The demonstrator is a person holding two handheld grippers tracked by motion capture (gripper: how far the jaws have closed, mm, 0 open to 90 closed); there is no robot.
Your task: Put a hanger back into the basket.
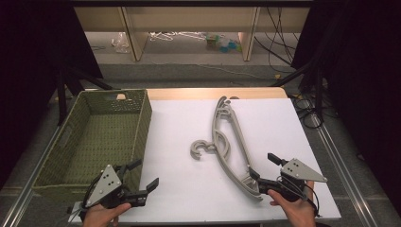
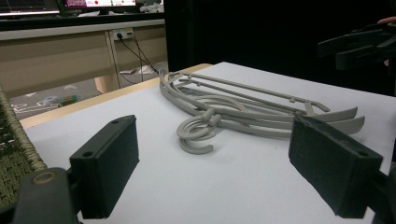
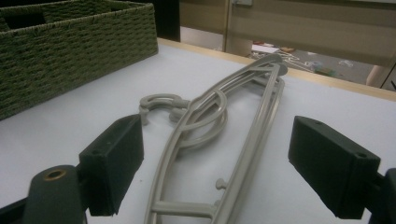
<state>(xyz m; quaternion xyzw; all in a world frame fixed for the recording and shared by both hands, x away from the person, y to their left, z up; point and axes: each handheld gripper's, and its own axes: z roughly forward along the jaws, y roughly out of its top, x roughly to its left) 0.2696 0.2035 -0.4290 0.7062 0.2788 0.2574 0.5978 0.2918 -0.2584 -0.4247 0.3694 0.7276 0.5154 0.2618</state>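
**Hangers on the mat, basket empty: pick-up not yet begun**

Hangers (image 1: pixel 230 142), grey plastic and stacked one on another, lie flat on the white table surface (image 1: pixel 189 189), hooks curling toward the basket side. From the high view the stack runs from the far middle of the table down to the near right. How many hangers are in the stack cannot be settled; at least two.

Right gripper (image 1: pixel 265 171): jaws spread wide, straddling the near end of the stack without gripping it. In the right gripper view the hangers (image 3: pixel 219 140) pass up between the two black pads, which stand clear on both sides. Contact: none visible.

Left gripper (image 1: pixel 141 177): jaws spread, nothing between them. It sits at the near corner of the green woven basket (image 1: pixel 85 142), well apart from the hangers. The left gripper view looks across the table at the hooks (image 2: pixel 198 133).

Basket interior: nothing seen inside.

Progress, judged: at the start. Nothing lifted, nothing in the basket. Left to do, as I read it: close the right jaws on the near end, lift, and carry across to the basket, if that is the destination.
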